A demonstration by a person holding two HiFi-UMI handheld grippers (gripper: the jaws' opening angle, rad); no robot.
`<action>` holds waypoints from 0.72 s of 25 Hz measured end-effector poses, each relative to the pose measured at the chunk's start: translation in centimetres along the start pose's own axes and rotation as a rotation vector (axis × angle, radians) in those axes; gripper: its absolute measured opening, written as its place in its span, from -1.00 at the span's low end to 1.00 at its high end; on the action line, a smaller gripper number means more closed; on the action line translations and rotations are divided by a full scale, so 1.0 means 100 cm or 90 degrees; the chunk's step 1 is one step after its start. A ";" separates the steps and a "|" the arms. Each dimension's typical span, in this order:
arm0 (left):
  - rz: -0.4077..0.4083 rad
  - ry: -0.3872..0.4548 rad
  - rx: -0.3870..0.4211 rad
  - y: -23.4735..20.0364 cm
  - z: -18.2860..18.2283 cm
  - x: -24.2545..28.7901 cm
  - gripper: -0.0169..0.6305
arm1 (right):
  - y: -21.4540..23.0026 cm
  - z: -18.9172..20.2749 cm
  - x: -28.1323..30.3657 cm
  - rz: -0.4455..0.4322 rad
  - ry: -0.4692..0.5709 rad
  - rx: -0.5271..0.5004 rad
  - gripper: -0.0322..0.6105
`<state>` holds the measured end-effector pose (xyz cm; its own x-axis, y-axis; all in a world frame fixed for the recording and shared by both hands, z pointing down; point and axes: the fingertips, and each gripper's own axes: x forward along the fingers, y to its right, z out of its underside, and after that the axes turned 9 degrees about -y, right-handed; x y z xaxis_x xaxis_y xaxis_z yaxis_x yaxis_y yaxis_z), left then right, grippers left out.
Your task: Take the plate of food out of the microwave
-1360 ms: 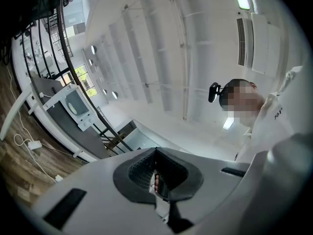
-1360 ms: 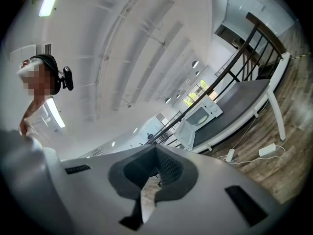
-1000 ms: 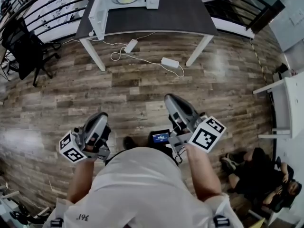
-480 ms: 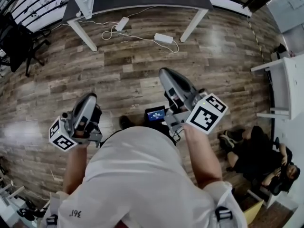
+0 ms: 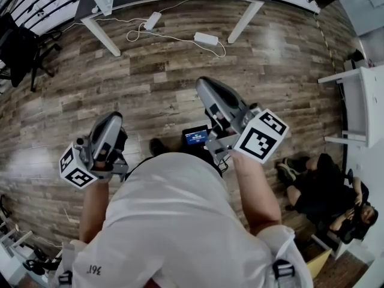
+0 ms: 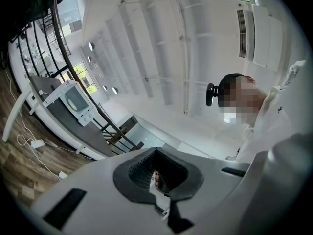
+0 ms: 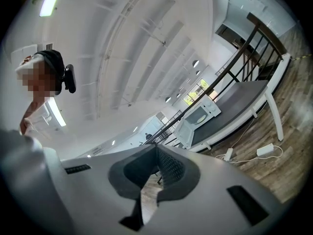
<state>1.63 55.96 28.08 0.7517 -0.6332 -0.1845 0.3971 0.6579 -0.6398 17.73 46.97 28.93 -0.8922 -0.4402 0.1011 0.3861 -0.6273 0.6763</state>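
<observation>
My left gripper sits low at my side with its jaws pressed together and nothing between them. I judge that there is no reason to open it yet, since nothing is within reach. Far ahead of it and off to its left stands the microwave on the dark table, its door swung wide open. The plate of food shows as a pale yellowish disc inside the cavity — the thing I am after, not yet touched. I cannot make out what the food is from here.

A stretch of bare wooden floor lies between the grippers and the table, with a white power strip and its cable under the table edge.

My right gripper is held a little further forward than the left one, pointing about level. Its jaws are also closed and empty. From its side the microwave lies well ahead and to its right. I take it that I carry both tools tucked close and closed simply for the walk up — the open door means the plate only needs reaching, so the next move calls for closing this gap and parting the jaws near the plate's rim.
</observation>
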 end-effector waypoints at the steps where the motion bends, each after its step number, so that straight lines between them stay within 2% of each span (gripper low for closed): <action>1: -0.002 -0.002 0.000 -0.001 0.001 0.000 -0.93 | 0.002 0.001 0.000 0.002 0.000 0.002 -0.94; 9: -0.018 -0.003 -0.015 -0.016 0.018 0.009 -0.93 | 0.029 0.010 -0.006 0.040 -0.007 -0.003 -0.93; 11: -0.023 0.000 -0.019 -0.022 0.024 0.012 -0.93 | 0.039 0.011 -0.008 0.049 -0.005 -0.008 -0.82; 18: -0.048 -0.006 -0.019 -0.033 0.022 0.074 -0.93 | 0.082 -0.032 -0.020 0.045 -0.014 -0.009 -0.81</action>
<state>7.00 50.02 30.47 0.7254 -0.6763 -0.1278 0.4367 0.5958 -0.6740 23.42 40.63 31.89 -0.8674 -0.4699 0.1637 0.4513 -0.6043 0.6566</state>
